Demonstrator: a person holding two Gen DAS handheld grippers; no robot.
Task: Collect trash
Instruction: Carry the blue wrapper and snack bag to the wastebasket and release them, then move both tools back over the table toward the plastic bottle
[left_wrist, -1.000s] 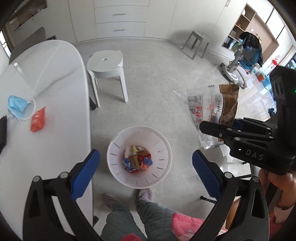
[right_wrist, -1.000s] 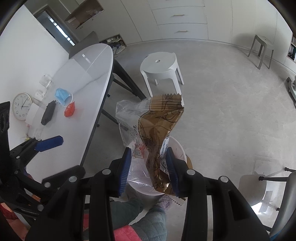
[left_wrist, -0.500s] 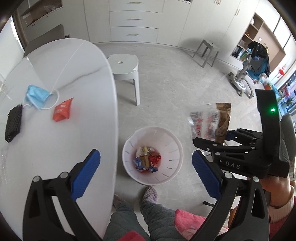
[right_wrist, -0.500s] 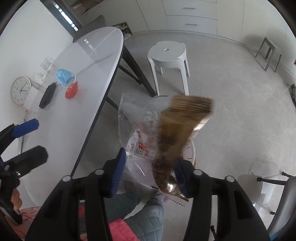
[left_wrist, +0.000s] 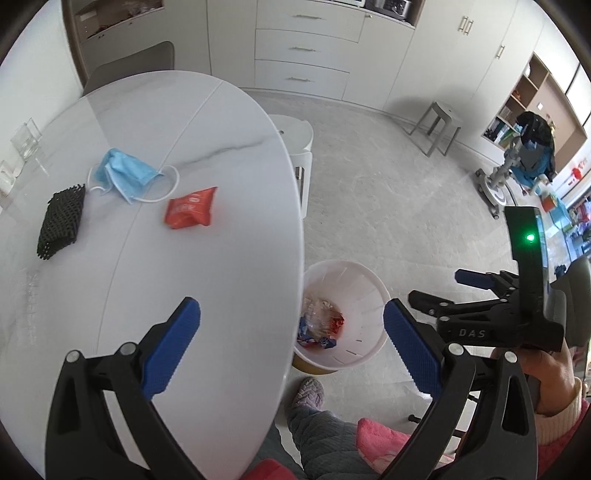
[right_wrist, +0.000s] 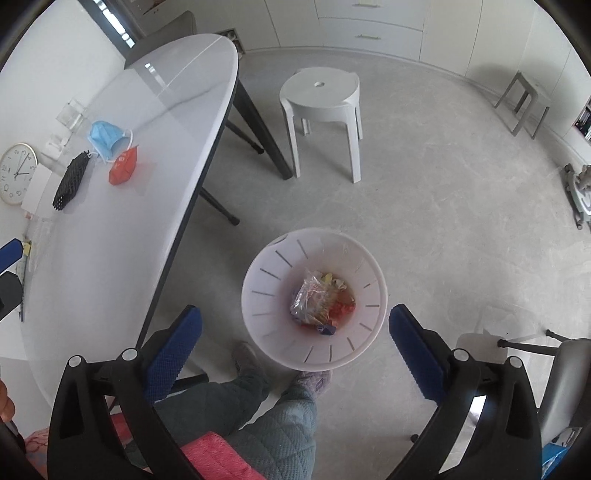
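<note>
The clear bag (right_wrist: 312, 295) has dropped from the right gripper (right_wrist: 295, 341), its fingers just spread wide and empty, into the white bin (right_wrist: 314, 236). Left gripper (left_wrist: 291, 341) fingers spread, empty. Beside the bin, the surface (left_wrist: 229, 236) holds mask (left_wrist: 127, 173), red packet (left_wrist: 190, 212) and black mesh (left_wrist: 61, 221).

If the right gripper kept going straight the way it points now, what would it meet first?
Most likely the white bin: it sits directly ahead between the open fingers of the right gripper, whose jaws have just been opening and hold nothing. It would reach the rim or the wrappers inside; depth is unclear.
</note>
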